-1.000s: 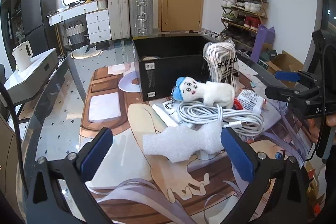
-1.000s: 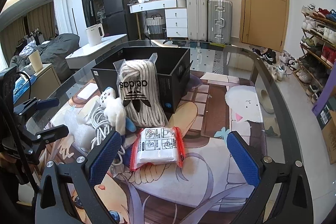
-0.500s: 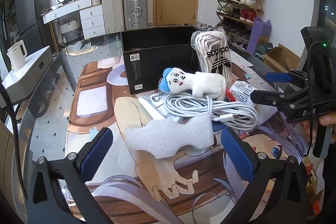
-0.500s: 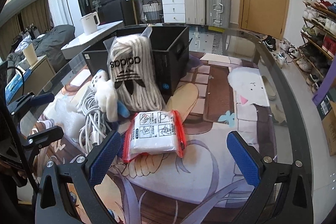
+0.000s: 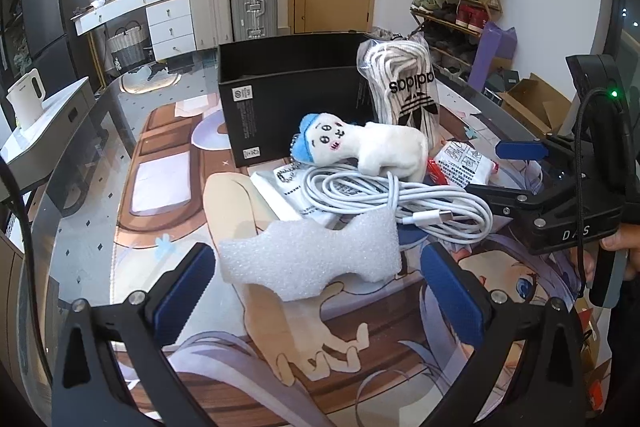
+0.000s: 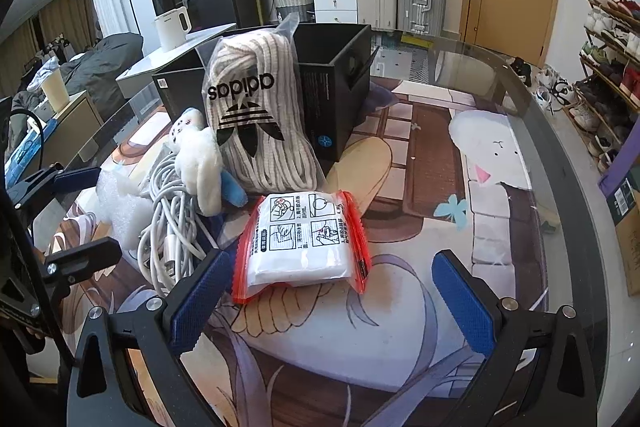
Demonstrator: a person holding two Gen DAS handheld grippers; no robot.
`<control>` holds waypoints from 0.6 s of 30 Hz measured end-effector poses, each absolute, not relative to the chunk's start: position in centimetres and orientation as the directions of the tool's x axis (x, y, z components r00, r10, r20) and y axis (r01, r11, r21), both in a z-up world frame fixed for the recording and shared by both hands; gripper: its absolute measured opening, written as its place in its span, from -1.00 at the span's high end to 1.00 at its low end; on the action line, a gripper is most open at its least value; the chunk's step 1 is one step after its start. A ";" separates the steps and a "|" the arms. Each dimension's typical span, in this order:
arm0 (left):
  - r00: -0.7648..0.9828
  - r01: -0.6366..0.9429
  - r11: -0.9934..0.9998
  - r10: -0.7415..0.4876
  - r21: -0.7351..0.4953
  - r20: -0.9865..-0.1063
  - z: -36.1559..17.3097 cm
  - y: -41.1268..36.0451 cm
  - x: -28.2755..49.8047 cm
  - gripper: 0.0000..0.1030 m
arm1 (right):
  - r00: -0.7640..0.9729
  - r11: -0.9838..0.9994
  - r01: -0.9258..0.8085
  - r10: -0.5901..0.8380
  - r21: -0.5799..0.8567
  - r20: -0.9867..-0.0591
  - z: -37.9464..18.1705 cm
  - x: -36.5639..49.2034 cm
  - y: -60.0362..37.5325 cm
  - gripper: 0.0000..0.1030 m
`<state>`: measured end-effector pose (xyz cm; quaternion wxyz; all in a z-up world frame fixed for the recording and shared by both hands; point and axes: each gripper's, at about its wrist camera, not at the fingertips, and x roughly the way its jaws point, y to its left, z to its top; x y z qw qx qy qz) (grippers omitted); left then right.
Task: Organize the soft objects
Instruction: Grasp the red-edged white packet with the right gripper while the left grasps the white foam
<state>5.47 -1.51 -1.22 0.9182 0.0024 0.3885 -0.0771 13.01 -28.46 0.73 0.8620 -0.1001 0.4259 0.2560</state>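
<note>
Jaws: left gripper spread wide, clamped on nothing, level over the worktop, a white foam piece lying just past and between its blue pads. Right gripper likewise spread and empty; a red-edged sachet printed with four instruction panels lies flat just ahead, nearer its left pad. In the left view the right gripper appears from the side, "DAS" lettered on its body, fingers of a hand wrapped round its handle. Behind the foam: coiled white cable, USB-C plug showing, resting on a flat white packet. On the cable's far edge, a white plush keyring with blue cap and ball chain. Beyond, a clear bag of white cord printed "adidas", logo upside down, leaning against the black box. Box open-topped, white labels on its side; contents not visible.
</note>
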 end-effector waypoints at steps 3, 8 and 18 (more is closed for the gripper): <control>0.678 0.144 0.989 -0.131 -0.045 -0.723 -1.5 -1.7 5.7 -1.00 | 0.504 0.850 -0.525 0.350 0.041 -0.789 0.6 13.0 -28.3 -0.99; 0.654 0.139 0.990 -0.119 -0.036 -0.747 -1.9 -1.8 6.2 -1.00 | 0.499 0.853 -0.520 0.345 0.043 -0.795 0.4 13.3 -28.0 -0.97; 0.623 0.109 0.993 -0.108 -0.050 -0.774 -2.3 -1.5 6.8 -1.00 | 0.495 0.840 -0.543 0.346 0.027 -0.797 0.2 13.0 -27.5 -0.62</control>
